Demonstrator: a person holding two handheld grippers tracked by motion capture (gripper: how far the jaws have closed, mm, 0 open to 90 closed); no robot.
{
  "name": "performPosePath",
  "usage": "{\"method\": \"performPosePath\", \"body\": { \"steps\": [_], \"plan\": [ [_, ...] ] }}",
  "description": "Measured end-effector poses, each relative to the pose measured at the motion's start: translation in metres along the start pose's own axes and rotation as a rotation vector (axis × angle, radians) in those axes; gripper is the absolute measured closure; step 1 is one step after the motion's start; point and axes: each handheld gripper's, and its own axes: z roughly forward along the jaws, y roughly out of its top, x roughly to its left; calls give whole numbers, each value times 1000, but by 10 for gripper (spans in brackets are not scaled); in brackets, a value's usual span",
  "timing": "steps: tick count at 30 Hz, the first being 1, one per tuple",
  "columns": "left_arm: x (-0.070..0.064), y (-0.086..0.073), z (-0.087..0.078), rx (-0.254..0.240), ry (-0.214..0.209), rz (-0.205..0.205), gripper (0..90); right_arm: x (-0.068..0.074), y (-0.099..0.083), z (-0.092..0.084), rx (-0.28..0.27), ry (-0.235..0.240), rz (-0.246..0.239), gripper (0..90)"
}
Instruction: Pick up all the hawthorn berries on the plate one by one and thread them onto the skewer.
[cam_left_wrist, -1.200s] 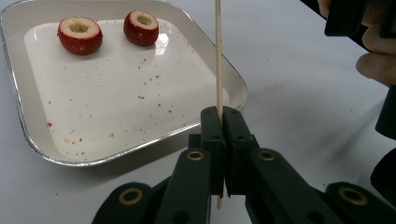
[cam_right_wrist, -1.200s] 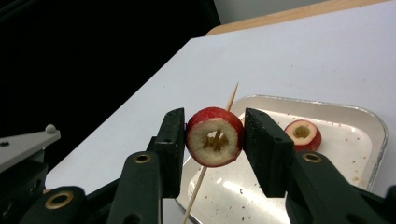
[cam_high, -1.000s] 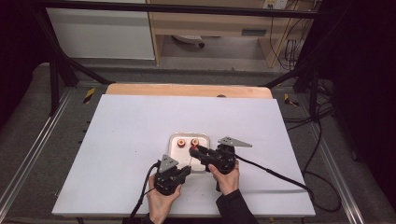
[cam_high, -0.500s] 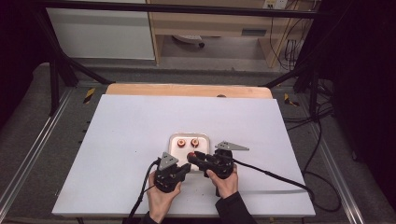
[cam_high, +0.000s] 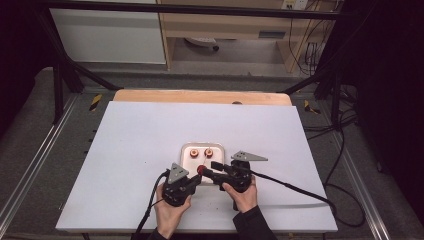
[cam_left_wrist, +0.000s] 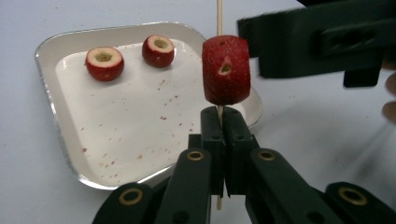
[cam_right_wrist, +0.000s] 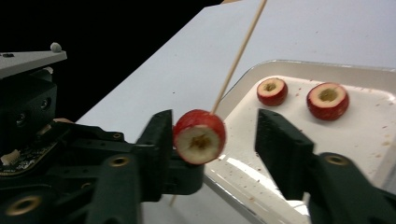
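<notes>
Left gripper: jaws clenched tight on a thin wooden skewer; the stick stands upright between them, a short end poking out below the jaws; the hand sits near the table's front edge in the high view.

Skewered fruit: a cored red hawthorn-like piece threaded on the skewer, sitting just above the left jaws' tips; its cut pale face with the core hole turns toward the right gripper's camera.

Right gripper: released; jaws have just been opening; they stand either side of the skewered fruit; the left-hand jaw looks close against the fruit, though touching or not I cannot tell; the other is clearly apart from it.

Tray: a small white foil-rimmed tray on the white table, just beyond both grippers; speckled with red crumbs.

Loose fruit: two more cored red pieces lie side by side at the tray's far end, apart from each other and well clear of the jaws.
</notes>
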Motion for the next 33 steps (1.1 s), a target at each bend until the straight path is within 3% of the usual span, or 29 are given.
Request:
{"method": "performPosePath", "body": {
  "steps": [5,8,14,23,33],
  "plan": [
    [9,-8,-8,24,17,36,886,-6,7,-5,41,-46,-67,269],
    [12,-11,-13,34,17,59,885,-11,12,-4,69,-66,-77,183],
    [17,-18,-21,41,14,73,885,-23,22,-1,195,-152,-131,94],
    [19,-20,-29,42,-4,85,884,-29,44,10,360,-225,-216,81],
    [21,-23,-32,49,-11,98,884,-30,64,36,471,-276,-286,122]
  ]
}}
